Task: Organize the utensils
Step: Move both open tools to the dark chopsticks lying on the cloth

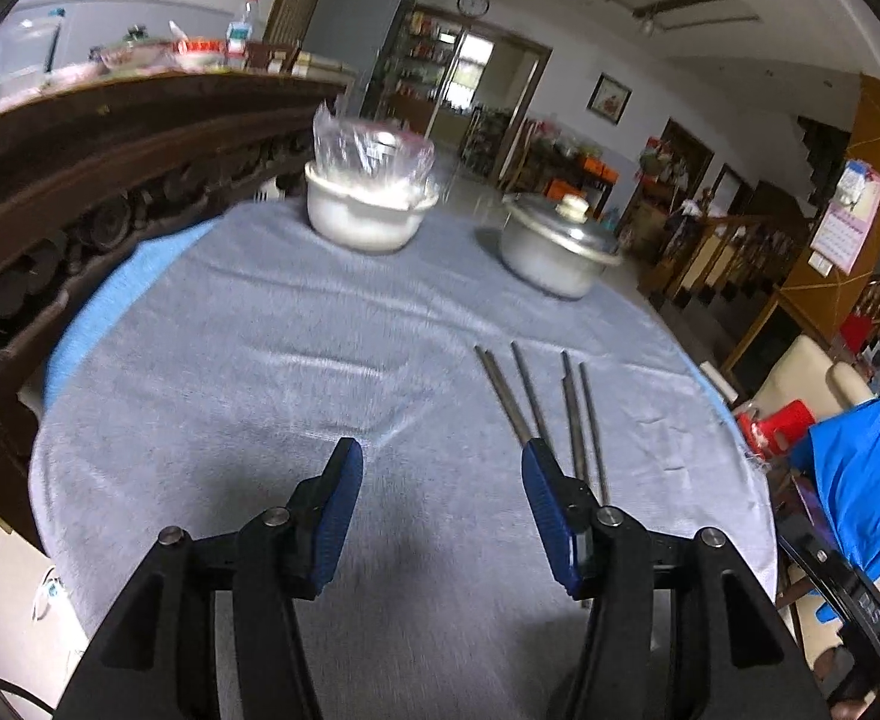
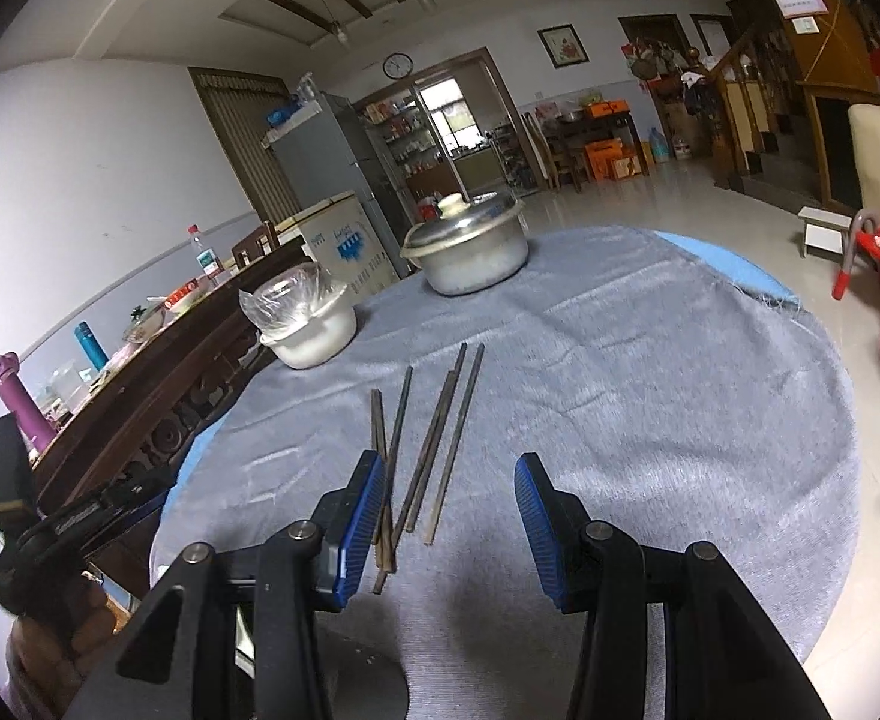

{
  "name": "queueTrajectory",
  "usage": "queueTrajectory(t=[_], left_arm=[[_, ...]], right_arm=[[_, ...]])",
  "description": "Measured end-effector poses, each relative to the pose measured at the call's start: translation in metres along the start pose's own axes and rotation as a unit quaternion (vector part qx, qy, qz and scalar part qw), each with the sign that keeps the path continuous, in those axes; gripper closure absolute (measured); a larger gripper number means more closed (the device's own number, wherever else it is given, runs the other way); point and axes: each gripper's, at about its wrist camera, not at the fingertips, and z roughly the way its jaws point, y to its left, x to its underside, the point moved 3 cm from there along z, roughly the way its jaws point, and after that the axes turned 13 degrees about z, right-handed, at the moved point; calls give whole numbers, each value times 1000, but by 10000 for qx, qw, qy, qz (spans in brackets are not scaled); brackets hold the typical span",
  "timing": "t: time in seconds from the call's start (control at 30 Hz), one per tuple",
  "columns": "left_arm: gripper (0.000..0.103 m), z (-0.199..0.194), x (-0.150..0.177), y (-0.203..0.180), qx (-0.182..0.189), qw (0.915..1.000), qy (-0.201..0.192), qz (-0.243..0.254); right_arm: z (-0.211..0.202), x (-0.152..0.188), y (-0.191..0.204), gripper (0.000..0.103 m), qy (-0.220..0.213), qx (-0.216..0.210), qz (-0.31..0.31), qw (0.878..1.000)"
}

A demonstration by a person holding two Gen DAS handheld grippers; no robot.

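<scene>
Both grippers open and empty over the cloth-covered round tabletop [image 1: 260, 330].

Left wrist view: left gripper [image 1: 441, 461] with jaws apart, nothing between; four metal chopsticks [image 1: 535, 402] flat on the cloth toward the right edge, beside the right finger. White bowl [image 1: 368, 210] and lidded pot [image 1: 550, 246] at the far edge.
Right wrist view: right gripper [image 2: 448, 477] spread, gripping nothing; chopsticks [image 2: 434, 450] loosely fanned, ends beside the left pad [image 2: 359, 516]. Bowl [image 2: 311, 324] and pot [image 2: 466, 252] near the far edge.

Left gripper [image 1: 441, 456], right gripper [image 2: 449, 471]: black angular arms, silver pivot screws, ribbed blue pads [image 1: 338, 516].
</scene>
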Motion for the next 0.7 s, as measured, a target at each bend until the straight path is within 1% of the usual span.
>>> queueTrajectory(t=[0.07,0.17,0.27,0.37,0.47,0.6,0.7], left_arm=[[47,18,-4,1,47,9999,162,-35],[47,41,-13,-2,60,9995,301,12],[47,69,-20,-11,34,9989,413,238],[47,104,-25,-22,-35,9965,675,501],[47,133,-30,-27,-8,9940,958,523],[47,163,-39,-30,-197,9896,1308,567],[47,178,-45,-35,-288,9862,1485,675]], right_arm=[[6,0,-4,55,85,14,60,9999],[15,0,-11,55,207,65,129,9997],[25,0,-16,55,310,104,186,9993],[35,0,-22,55,411,135,236,9988],[42,-3,-26,55,441,163,257,9986],[51,-7,-34,55,489,185,367,9980],[57,-9,-42,55,530,181,466,9973]])
